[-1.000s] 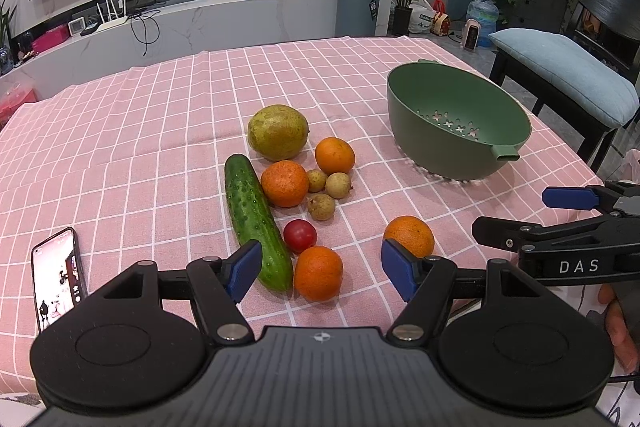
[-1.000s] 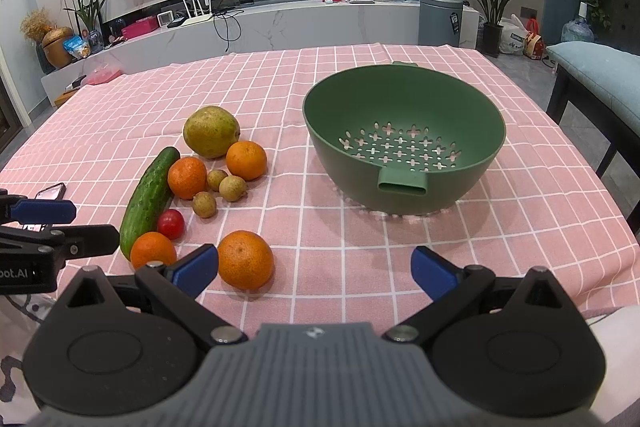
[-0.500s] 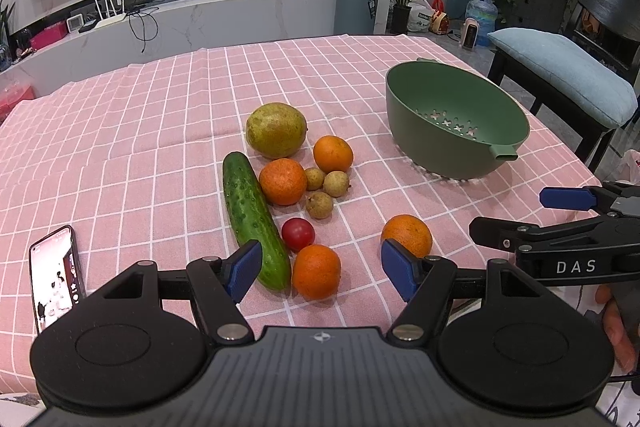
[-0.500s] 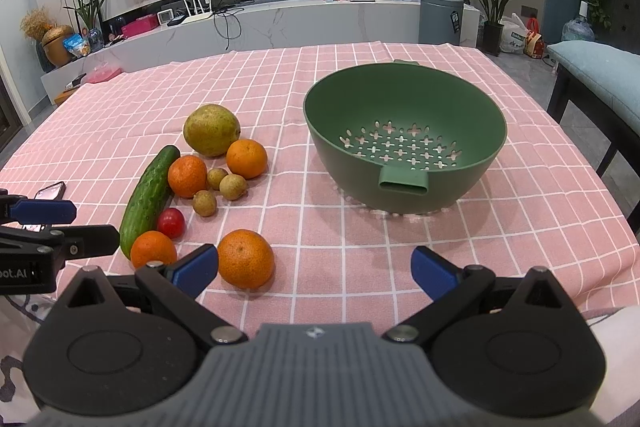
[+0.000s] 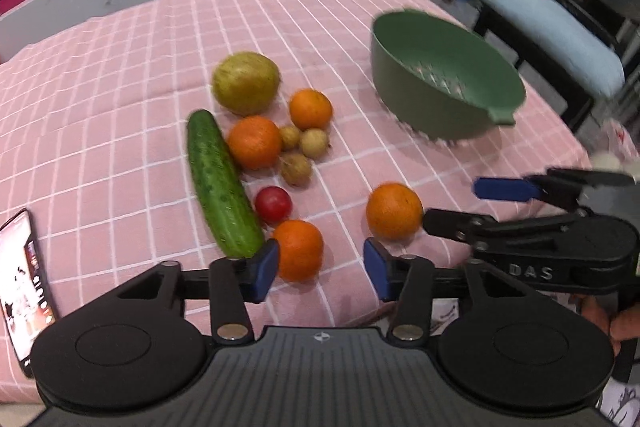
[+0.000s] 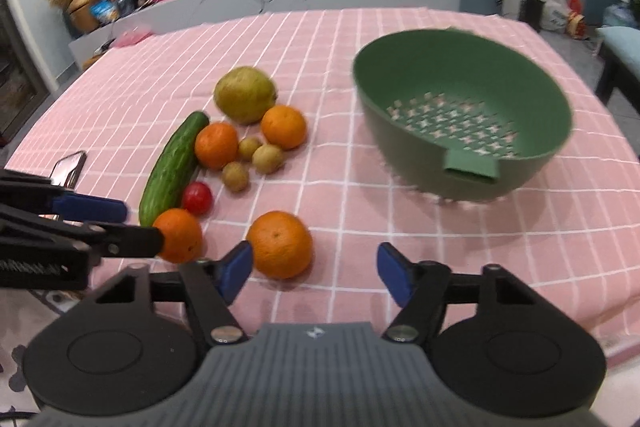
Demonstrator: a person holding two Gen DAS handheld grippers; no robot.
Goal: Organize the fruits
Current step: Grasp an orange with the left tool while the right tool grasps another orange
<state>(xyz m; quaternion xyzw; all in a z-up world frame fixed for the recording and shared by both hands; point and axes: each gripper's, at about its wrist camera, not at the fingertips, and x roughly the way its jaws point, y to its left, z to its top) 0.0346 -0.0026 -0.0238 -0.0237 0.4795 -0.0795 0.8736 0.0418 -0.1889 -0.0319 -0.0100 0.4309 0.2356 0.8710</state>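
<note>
Fruit lies on the pink checked cloth: a cucumber (image 5: pixel 220 183), a yellow-green pear (image 5: pixel 245 83), several oranges, a red tomato (image 5: pixel 273 205) and three small brown fruits (image 5: pixel 296 167). An empty green colander (image 5: pixel 440 83) stands to the right. My left gripper (image 5: pixel 320 269) is open, with the nearest orange (image 5: pixel 299 249) just beyond its left finger. My right gripper (image 6: pixel 316 269) is open, just short of a lone orange (image 6: pixel 280 243), which also shows in the left wrist view (image 5: pixel 394 211). The colander (image 6: pixel 464 115) sits beyond it.
A phone (image 5: pixel 22 287) lies at the table's near left edge. The right gripper (image 5: pixel 520 203) shows at the right of the left wrist view, the left gripper (image 6: pixel 80 223) at the left of the right wrist view. A blue-cushioned bench (image 5: pixel 552 35) stands beyond the table's right edge.
Both grippers have moved forward and lower toward the near oranges. Both have narrowed somewhat but stay open. The fruit and colander have not moved.
</note>
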